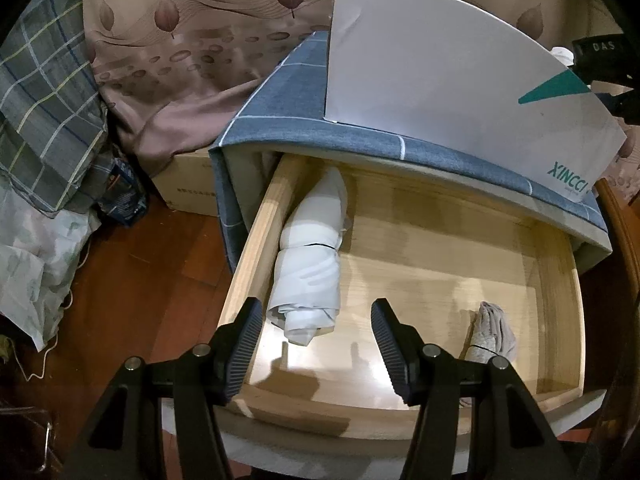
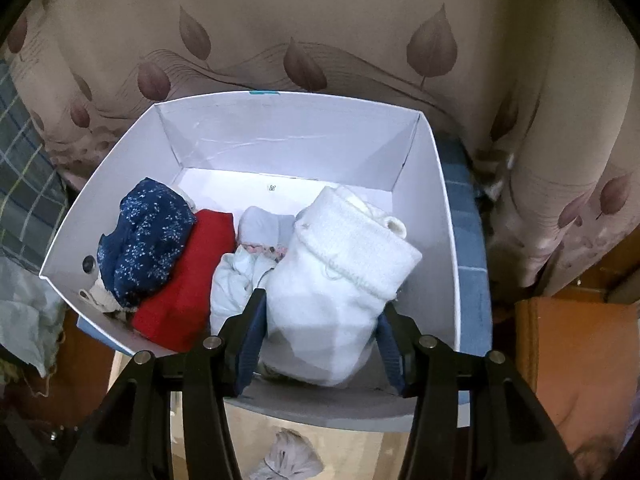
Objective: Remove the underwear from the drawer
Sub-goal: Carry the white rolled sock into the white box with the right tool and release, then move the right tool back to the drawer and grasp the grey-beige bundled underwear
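Your right tongs [image 2: 320,344] pinch a white knit roll [image 2: 340,280] low in the frame, over the white box [image 2: 440,216] for dropping; your left tongs [image 1: 316,344] hang spread above the drawer [image 1: 556,280], where a white roll [image 1: 308,264] waits at centre

My left gripper [image 1: 316,344] points steeply downward, its two black ribbed fingers [image 1: 244,344] spread well apart with nothing between the pads. My right gripper [image 2: 320,340] is also tilted steeply down, its blue-padded fingers [image 2: 252,336] on either side of a white knitted bundle [image 2: 340,280]; the pads lie right against the cloth, though I cannot tell how firmly they press. No hand or sleeve of mine shows in either view.
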The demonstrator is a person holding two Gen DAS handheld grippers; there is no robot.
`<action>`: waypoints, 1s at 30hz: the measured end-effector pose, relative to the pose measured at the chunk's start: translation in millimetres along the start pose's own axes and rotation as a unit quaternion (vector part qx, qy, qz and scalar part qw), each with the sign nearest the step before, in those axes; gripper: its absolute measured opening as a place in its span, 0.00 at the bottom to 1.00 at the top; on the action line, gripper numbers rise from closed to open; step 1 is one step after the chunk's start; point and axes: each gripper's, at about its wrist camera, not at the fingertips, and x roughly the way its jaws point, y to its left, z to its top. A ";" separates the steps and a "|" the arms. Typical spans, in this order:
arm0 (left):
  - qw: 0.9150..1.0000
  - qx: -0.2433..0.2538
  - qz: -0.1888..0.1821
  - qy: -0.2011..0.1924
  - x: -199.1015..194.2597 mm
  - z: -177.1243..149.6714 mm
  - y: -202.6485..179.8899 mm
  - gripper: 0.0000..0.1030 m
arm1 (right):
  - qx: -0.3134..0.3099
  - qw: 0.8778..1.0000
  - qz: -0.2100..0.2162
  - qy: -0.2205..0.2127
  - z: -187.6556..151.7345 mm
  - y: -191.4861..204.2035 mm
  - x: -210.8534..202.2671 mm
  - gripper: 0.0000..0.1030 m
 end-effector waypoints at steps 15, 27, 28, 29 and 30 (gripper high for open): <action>1.000 -0.018 0.000 -0.001 1.4 1.2 4.6 0.56 | 0.021 0.999 0.025 -0.035 -4.6 -10.5 -40.4 0.66; 0.999 -0.047 0.000 0.001 1.3 2.5 16.7 0.56 | 0.010 0.997 0.052 0.051 -88.8 -8.2 -51.4 0.66; 0.999 -0.048 0.001 0.001 1.2 2.4 17.1 0.56 | 0.009 0.996 0.053 0.068 -97.4 -6.9 -44.0 0.66; 0.999 -0.049 0.001 0.001 1.2 2.5 17.5 0.56 | 0.009 0.994 0.051 0.093 -109.4 -4.2 -31.3 0.66; 0.999 -0.049 0.001 0.000 0.7 2.4 18.0 0.56 | 0.007 0.992 0.047 0.113 -118.4 -1.7 -20.8 0.66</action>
